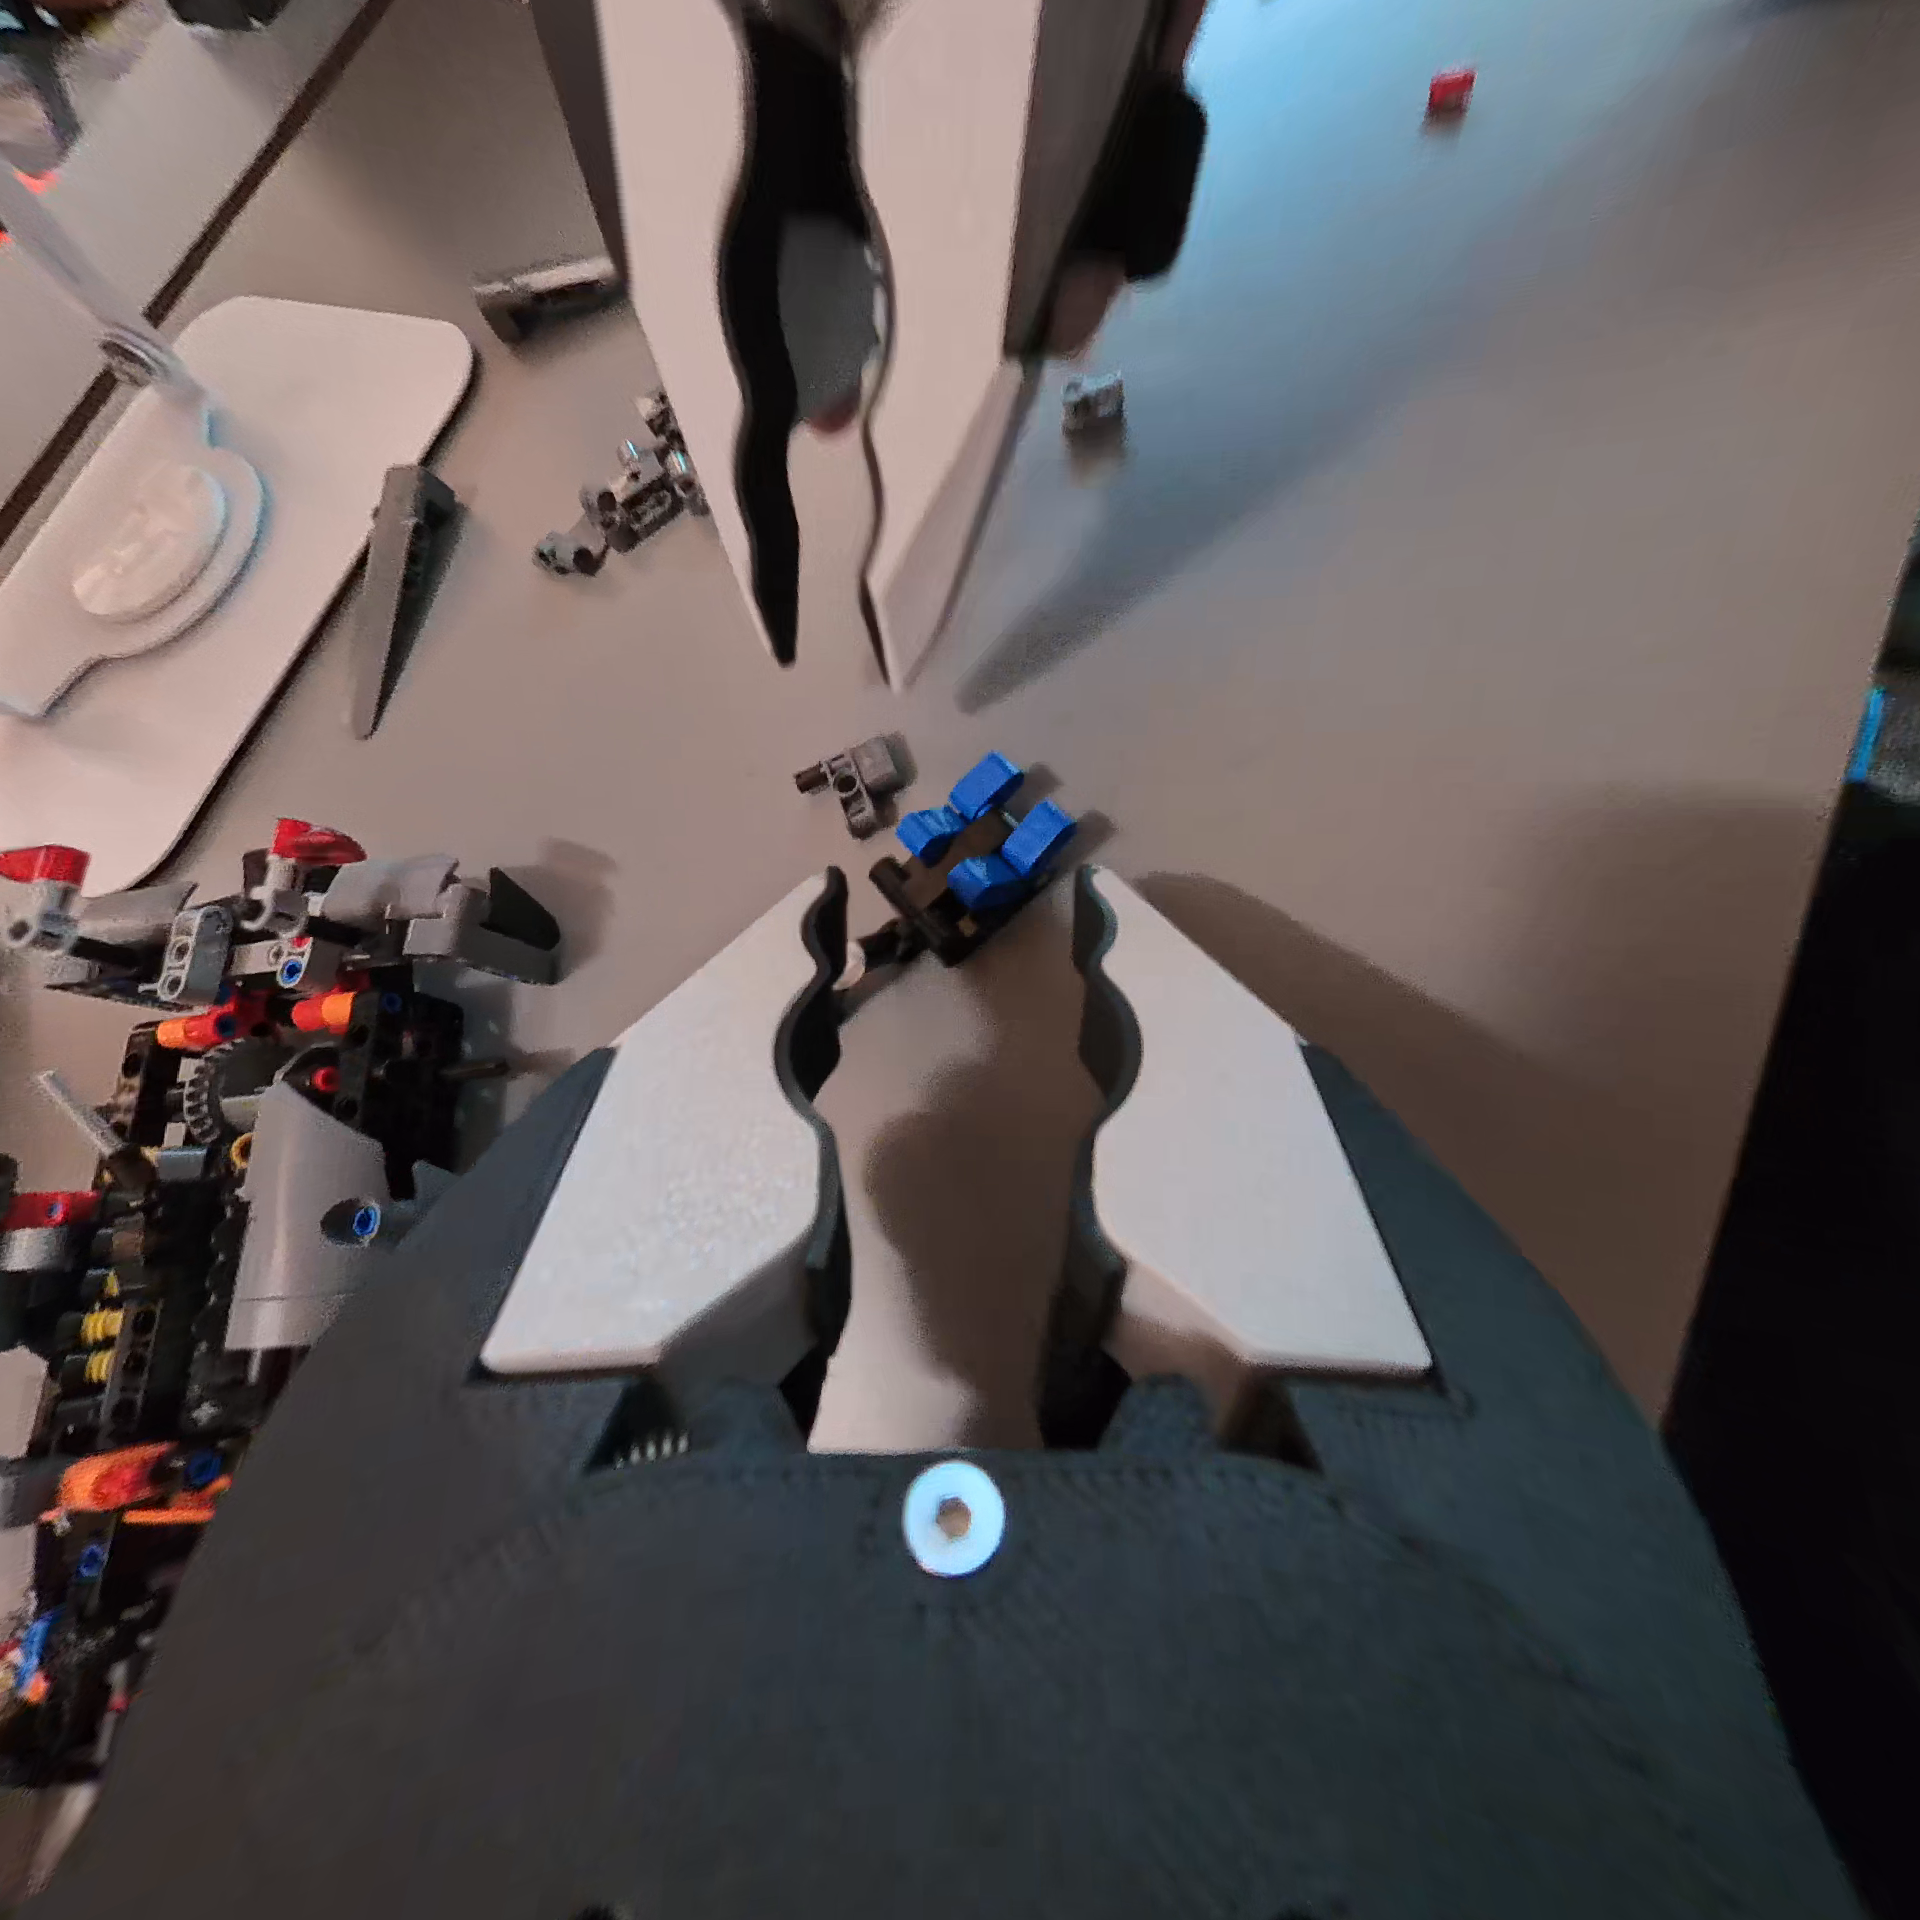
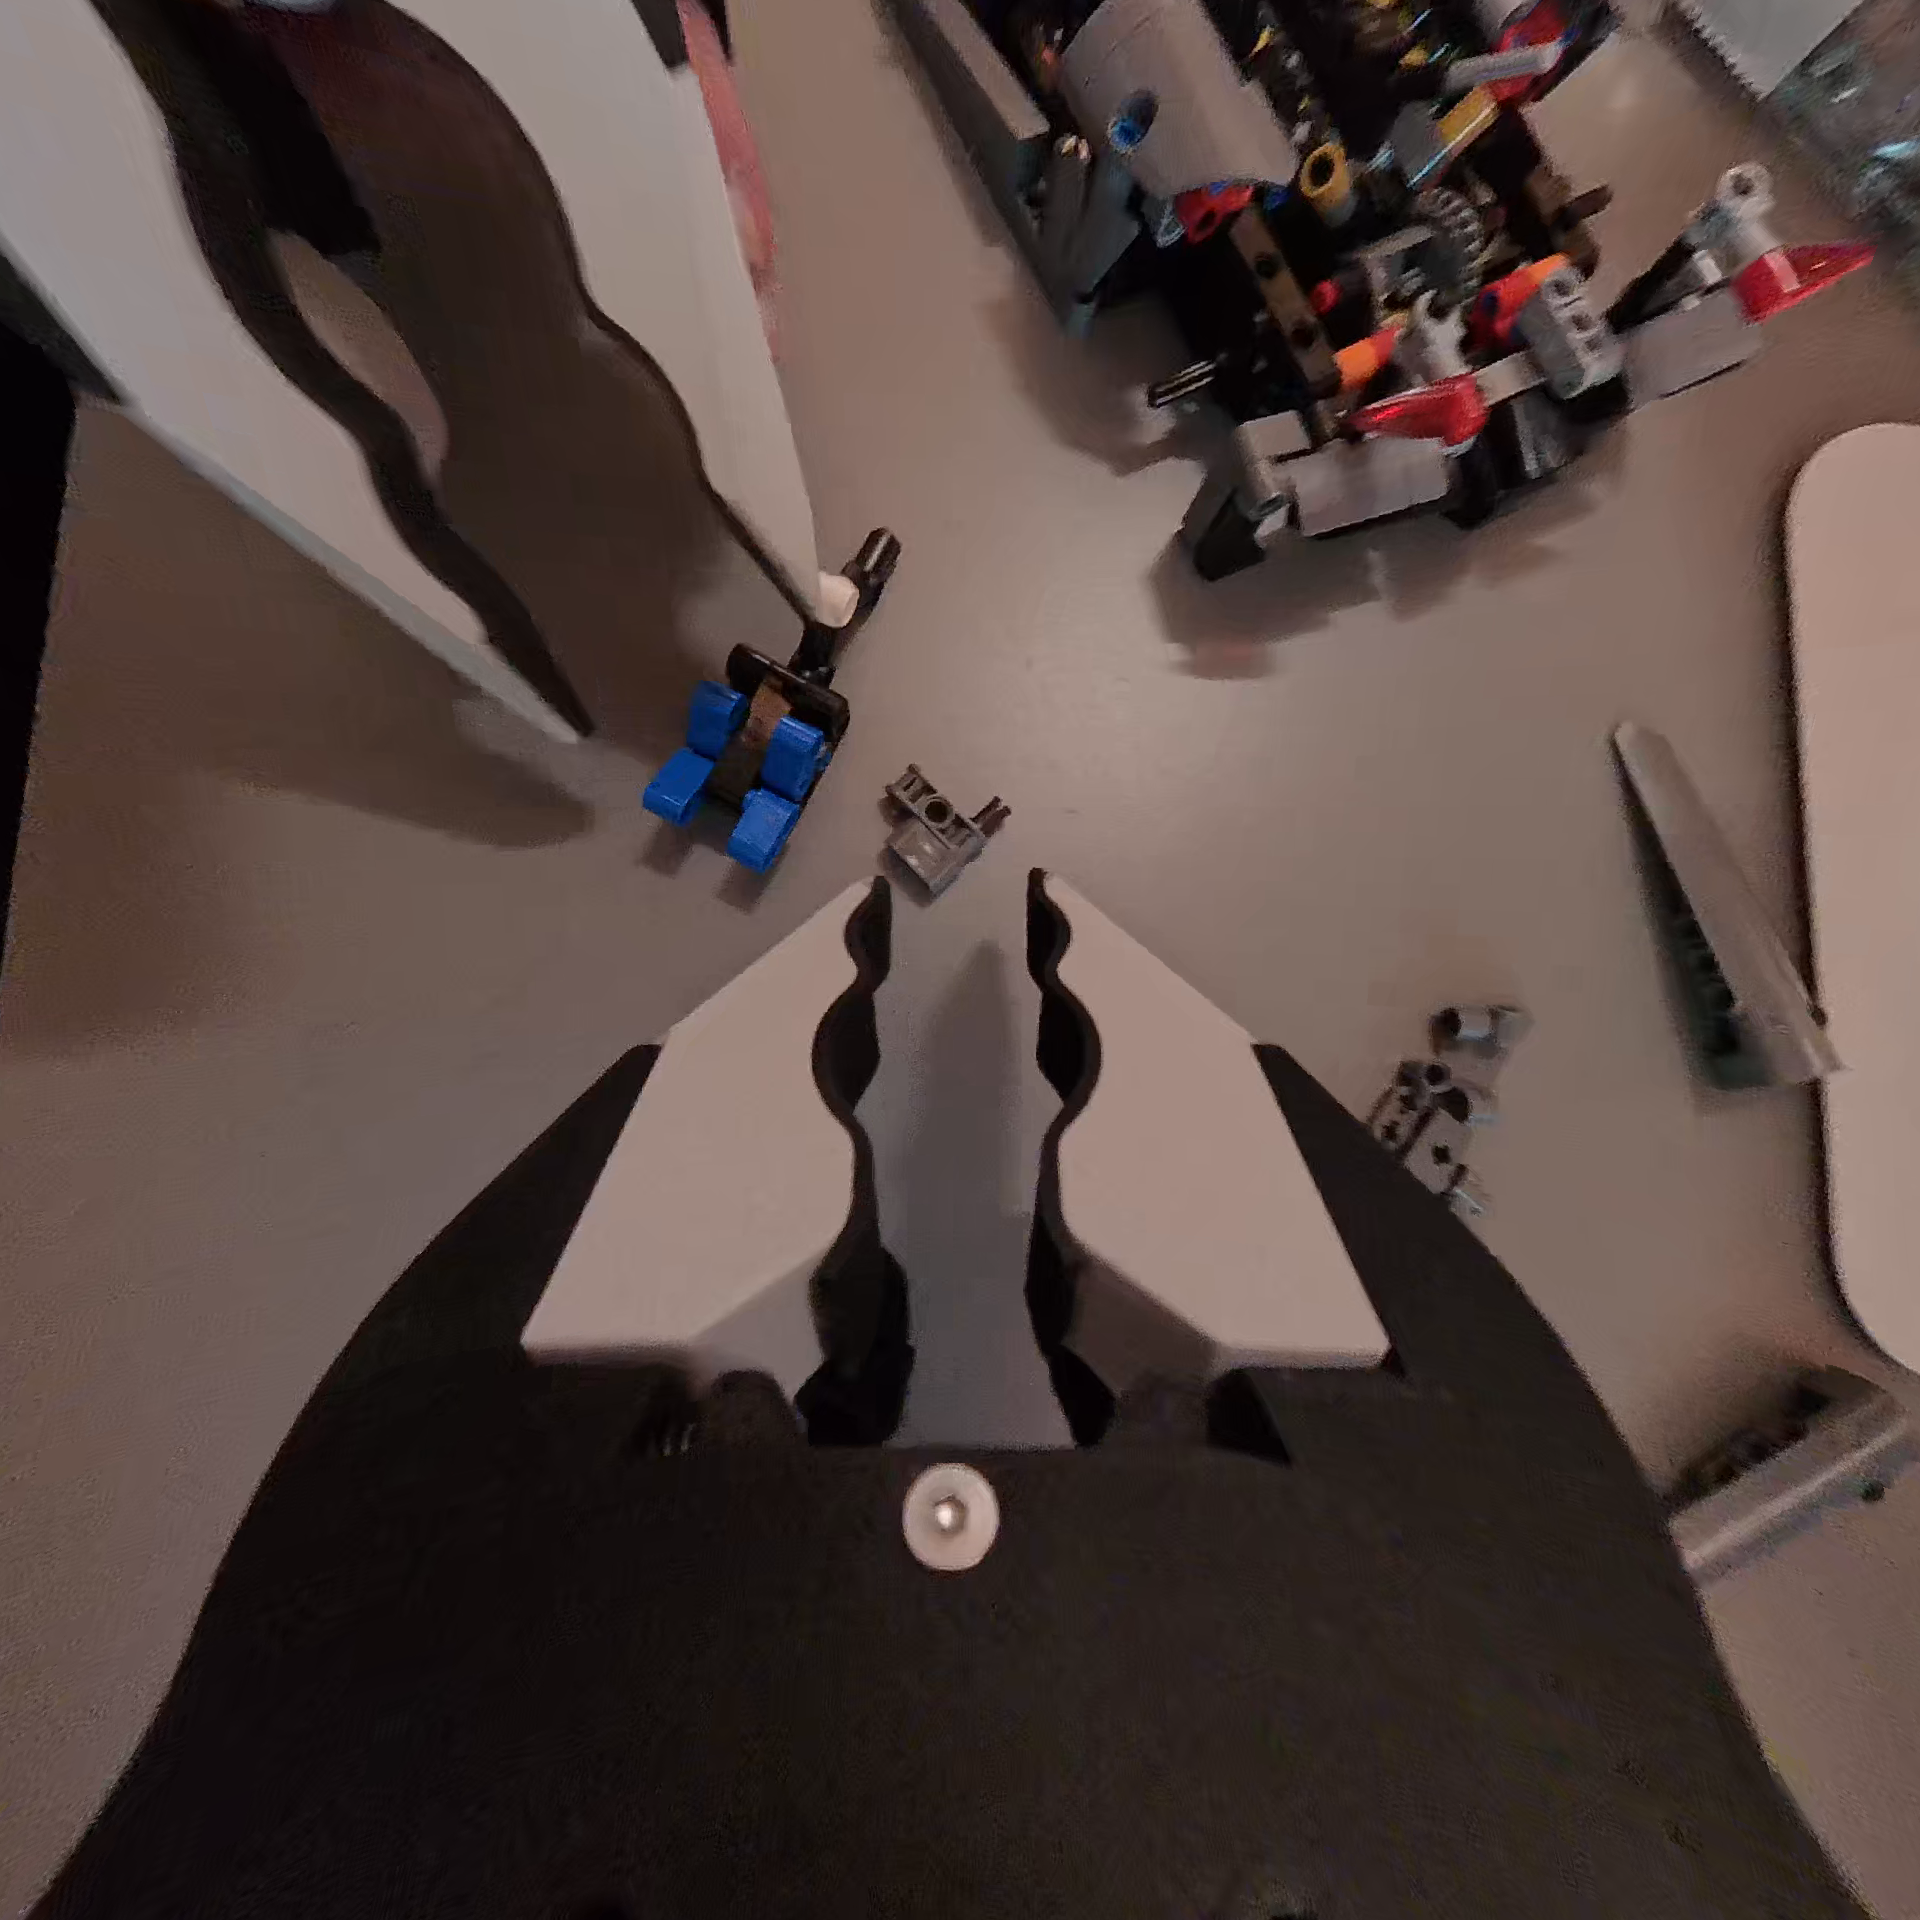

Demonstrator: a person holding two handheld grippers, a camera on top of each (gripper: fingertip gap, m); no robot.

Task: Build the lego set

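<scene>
While both tools hover low over the grey counter (image 2: 1299,748), neither has a part in hand. The left gripper (image 1: 956,904) stands moderately open and empty; the blue-and-black sub-assembly (image 1: 971,847) lies just ahead of its tips, the black stem with its white end reaching toward the left finger, contact uncertain. The right gripper (image 2: 961,899) is open more narrowly, also empty, with a small grey connector (image 2: 935,836) just beyond its tips. The main lego model (image 2: 1382,291) sits well ahead and to the right of the right gripper, and to the left of the left gripper. A long grey panel (image 2: 1714,914) and loose grey pieces (image 2: 1439,1112) lie to the right gripper's right.

Judgement: a pick-up step is in hand. The next move calls for each gripper to advance slightly, straddle its part and close squarely, as both parts are small and may skid.
</scene>
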